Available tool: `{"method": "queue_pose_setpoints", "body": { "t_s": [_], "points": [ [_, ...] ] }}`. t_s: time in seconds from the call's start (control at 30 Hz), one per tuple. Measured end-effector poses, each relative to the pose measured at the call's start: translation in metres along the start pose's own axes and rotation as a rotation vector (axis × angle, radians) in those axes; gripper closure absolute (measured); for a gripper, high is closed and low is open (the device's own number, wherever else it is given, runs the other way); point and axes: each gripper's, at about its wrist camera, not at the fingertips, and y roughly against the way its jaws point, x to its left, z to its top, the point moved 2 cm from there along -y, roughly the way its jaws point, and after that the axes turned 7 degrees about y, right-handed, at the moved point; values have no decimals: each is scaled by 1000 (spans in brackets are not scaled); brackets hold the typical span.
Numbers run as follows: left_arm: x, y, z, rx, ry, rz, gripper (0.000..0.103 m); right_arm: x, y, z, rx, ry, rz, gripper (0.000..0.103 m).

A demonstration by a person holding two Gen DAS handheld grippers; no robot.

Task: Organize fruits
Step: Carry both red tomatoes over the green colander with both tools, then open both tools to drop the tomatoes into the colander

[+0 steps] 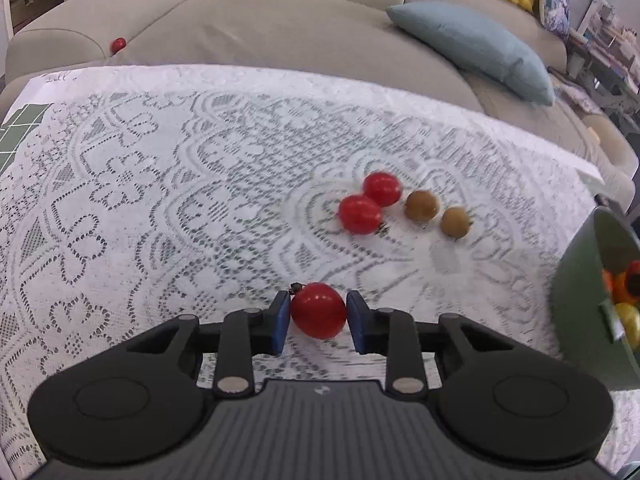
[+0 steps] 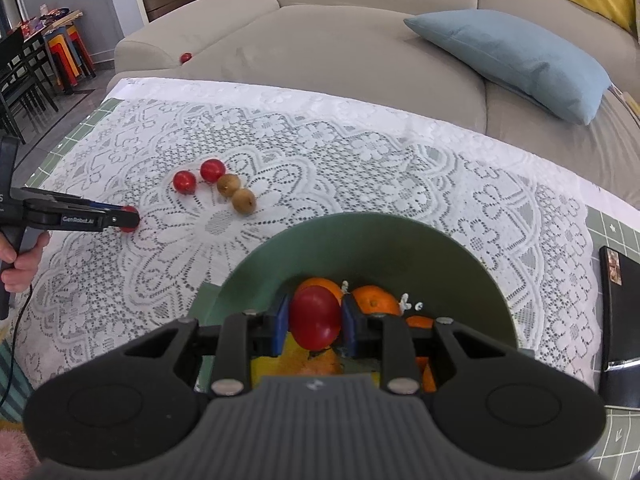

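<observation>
Left hand-held gripper (image 1: 319, 322) & right hand-held gripper (image 2: 315, 323): matte black bodies w/ ribbed grey centre plate, round side discs, silver screws, blue pads (image 1: 281, 321), white "GenRobot.AI" lettering on the side, black cable trailing below the hand (image 2: 18, 265).

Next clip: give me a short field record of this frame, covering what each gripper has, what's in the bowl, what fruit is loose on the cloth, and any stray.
left gripper: shut on a red fruit low at the lace cloth
right gripper: shut on another red fruit, held over the green bowl
bowl contents: oranges, something yellow
loose on cloth: two red fruits, two brown fruits, in one cluster
stray: small red fruit on the sofa
</observation>
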Motion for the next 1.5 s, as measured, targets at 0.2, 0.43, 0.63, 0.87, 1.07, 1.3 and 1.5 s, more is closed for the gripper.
{"method": "queue_pose_setpoints", "body": {
  "t_s": [0.2,0.43,0.63,0.87,1.07,1.3,1.5],
  "points": [
    [-50,34,7,-55,-88,-129,69,-12,4,-2,-5,-20,-24,78],
    [-143,56,-6,-76,-318,-269,69,-27,2,-10,17,-48,-31,79],
    [-192,40,-20,-47,-423,-283,69,-36,-7,-18,36,-69,-6,79],
    [-198,19,-22,-5,-422,-251,69,-38,-28,-22,49,-69,19,79],
    [-199,16,-21,-4,-434,-238,69,-38,-41,-25,70,-74,43,77],
    [-205,12,-18,-13,-444,-221,69,-38,-40,-26,66,-71,47,74],
    [-215,10,-16,-10,-463,-245,69,-41,-22,-23,22,-61,21,65]
  ]
}}
